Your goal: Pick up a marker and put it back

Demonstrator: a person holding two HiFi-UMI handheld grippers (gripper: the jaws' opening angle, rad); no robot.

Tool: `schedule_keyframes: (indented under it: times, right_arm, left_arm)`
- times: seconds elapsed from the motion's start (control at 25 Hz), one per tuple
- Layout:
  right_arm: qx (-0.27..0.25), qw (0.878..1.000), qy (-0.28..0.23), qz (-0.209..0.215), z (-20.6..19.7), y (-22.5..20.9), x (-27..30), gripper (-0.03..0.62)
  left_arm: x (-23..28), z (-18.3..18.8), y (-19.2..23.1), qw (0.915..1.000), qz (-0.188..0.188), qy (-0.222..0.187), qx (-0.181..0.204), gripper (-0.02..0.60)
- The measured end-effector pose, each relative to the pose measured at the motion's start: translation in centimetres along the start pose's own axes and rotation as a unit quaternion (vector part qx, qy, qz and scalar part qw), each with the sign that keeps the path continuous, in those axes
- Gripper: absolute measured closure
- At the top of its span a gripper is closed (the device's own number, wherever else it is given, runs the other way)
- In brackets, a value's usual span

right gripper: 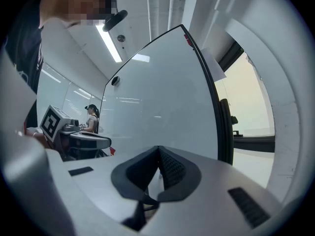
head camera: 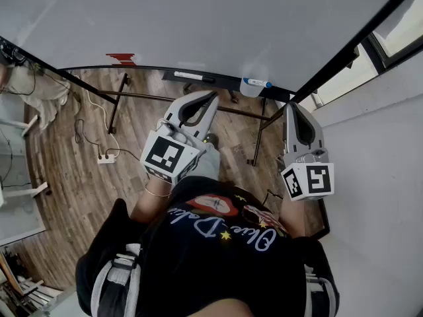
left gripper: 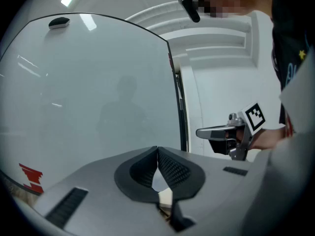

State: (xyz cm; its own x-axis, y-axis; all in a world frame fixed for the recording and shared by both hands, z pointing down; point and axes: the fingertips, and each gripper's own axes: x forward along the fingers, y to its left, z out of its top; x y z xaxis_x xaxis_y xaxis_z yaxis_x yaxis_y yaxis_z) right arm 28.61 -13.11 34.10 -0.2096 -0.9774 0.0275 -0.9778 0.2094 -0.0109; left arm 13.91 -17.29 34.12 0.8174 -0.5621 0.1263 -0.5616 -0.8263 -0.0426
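So, step: reach not yet begun | marker (head camera: 256, 82) was spotted on the whiteboard tray (head camera: 225, 80), upper middle of frame | left gripper (head camera: 210, 98) and right gripper (head camera: 291, 106) were both pinched closed, empty | tip: right jaws should be opened first, then squared across the barrel.

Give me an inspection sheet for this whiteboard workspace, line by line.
Surface: whiteboard, blank except a red mark near its lower edge.
Job's things: blue-capped marker lying at the board's lower edge, no gripper on it.
Clutter: black tray along the same edge, contents unclear.
Grippers: left gripper shut, empty; right gripper shut, empty.
Cables: power strip with white cables on the floor.
Surroundings: wooden floor, white wall, window at right.
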Motion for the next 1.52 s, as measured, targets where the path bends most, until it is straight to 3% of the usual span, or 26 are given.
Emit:
schedule_keyframes:
  times: [1.52]
  right_arm:
    - [-0.012,1.000,0.001,0.008,0.3,0.4,-0.9,0.594]
  left_arm:
    - [-0.5,0.2,-0.8,1.0000,0.001,-0.003,0.004,0.578]
